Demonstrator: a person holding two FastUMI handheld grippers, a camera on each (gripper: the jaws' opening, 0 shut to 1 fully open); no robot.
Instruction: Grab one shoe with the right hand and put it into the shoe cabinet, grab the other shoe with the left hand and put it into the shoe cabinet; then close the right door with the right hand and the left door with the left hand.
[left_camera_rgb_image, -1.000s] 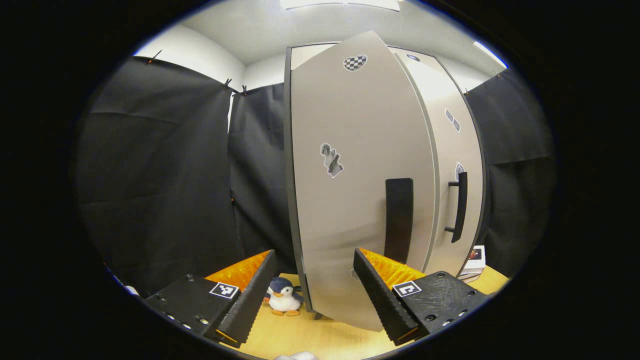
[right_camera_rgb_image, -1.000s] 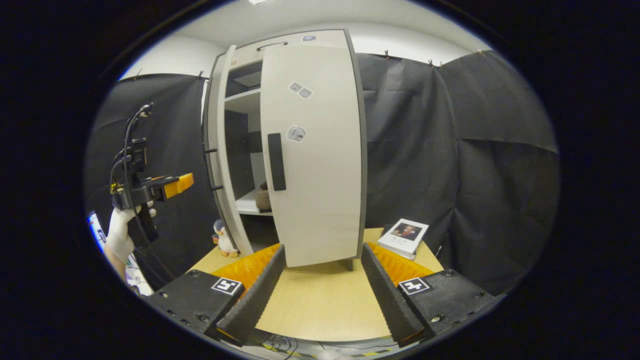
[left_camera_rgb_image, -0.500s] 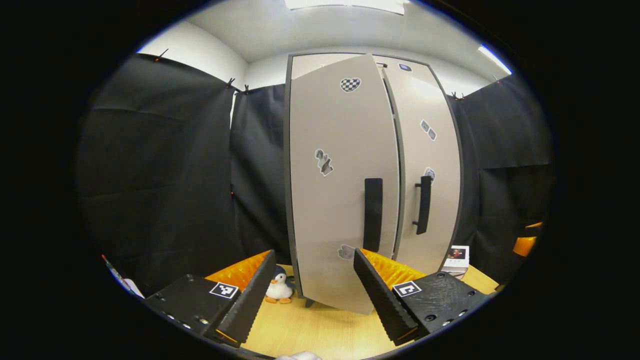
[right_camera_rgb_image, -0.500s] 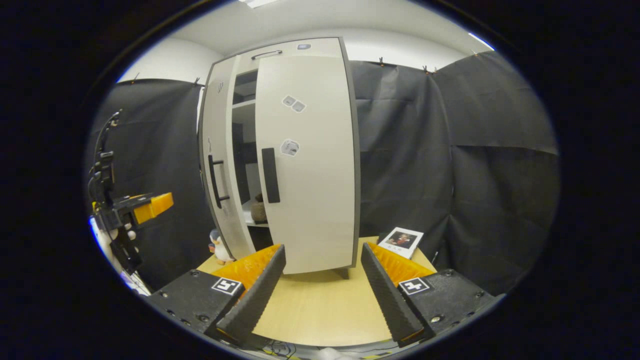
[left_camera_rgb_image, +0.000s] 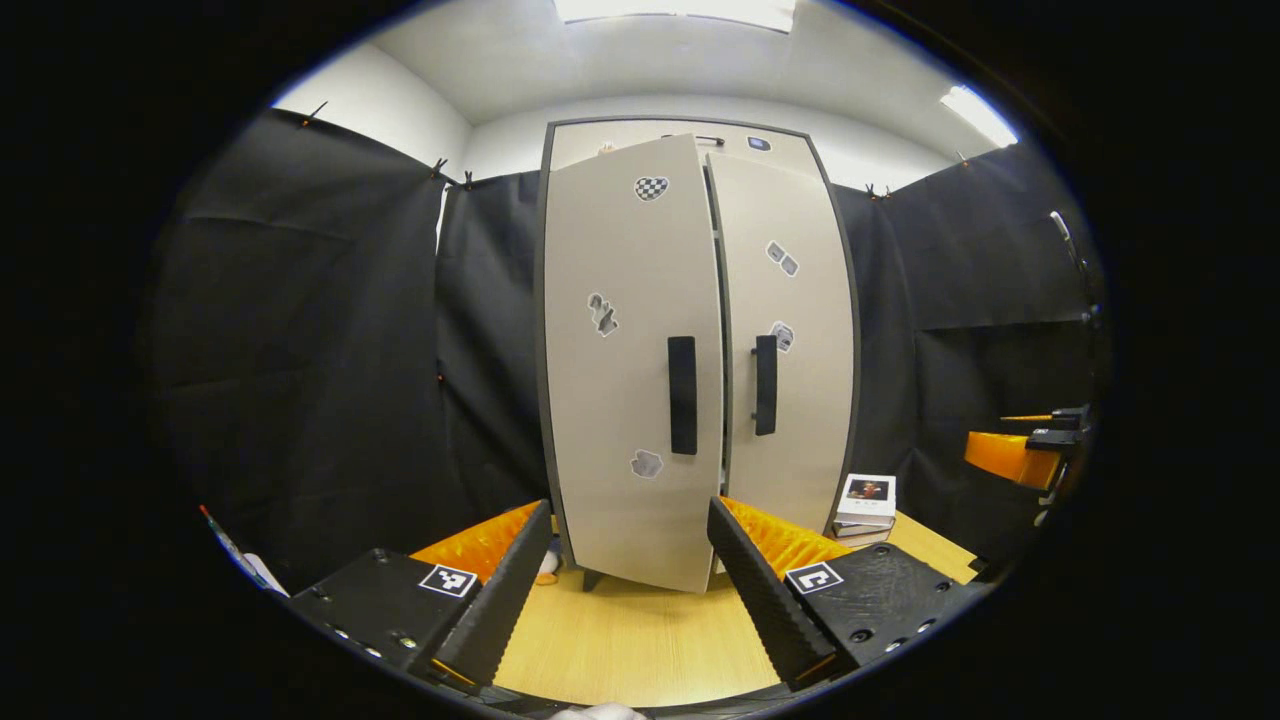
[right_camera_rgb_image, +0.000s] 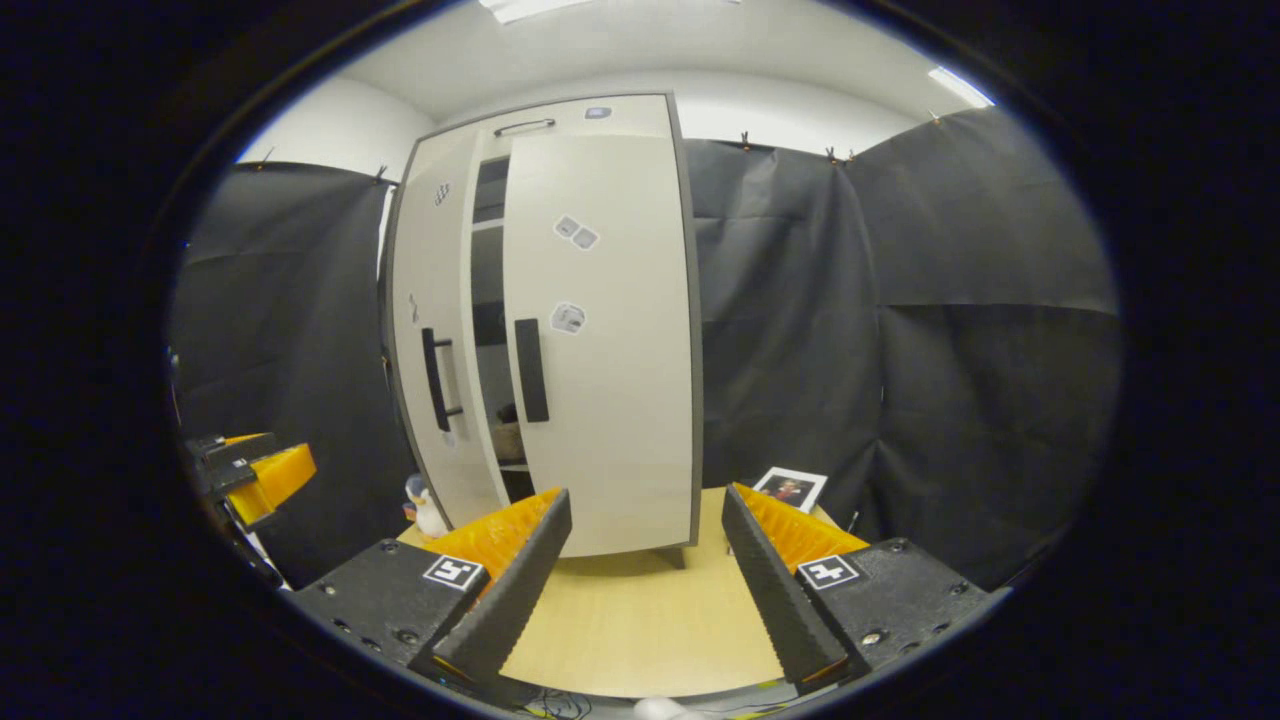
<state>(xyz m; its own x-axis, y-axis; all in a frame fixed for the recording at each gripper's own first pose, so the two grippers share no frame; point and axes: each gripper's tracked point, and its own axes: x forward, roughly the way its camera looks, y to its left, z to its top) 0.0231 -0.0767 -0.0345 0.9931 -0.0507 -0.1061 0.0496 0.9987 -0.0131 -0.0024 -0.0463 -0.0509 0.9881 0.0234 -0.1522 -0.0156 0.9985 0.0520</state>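
Both grippers stood with fingers spread wide and empty: the left gripper over the pale wooden tabletop, the right gripper likewise. Straight ahead of the left one rose the tall light-grey shoe cabinet, its left door not quite shut, a dark gap showing beside the closed right door. Its black upright handle lay nearer the left gripper, so the final push judged its job.

Shoe cabinet upright; right door shut, left door ajar.
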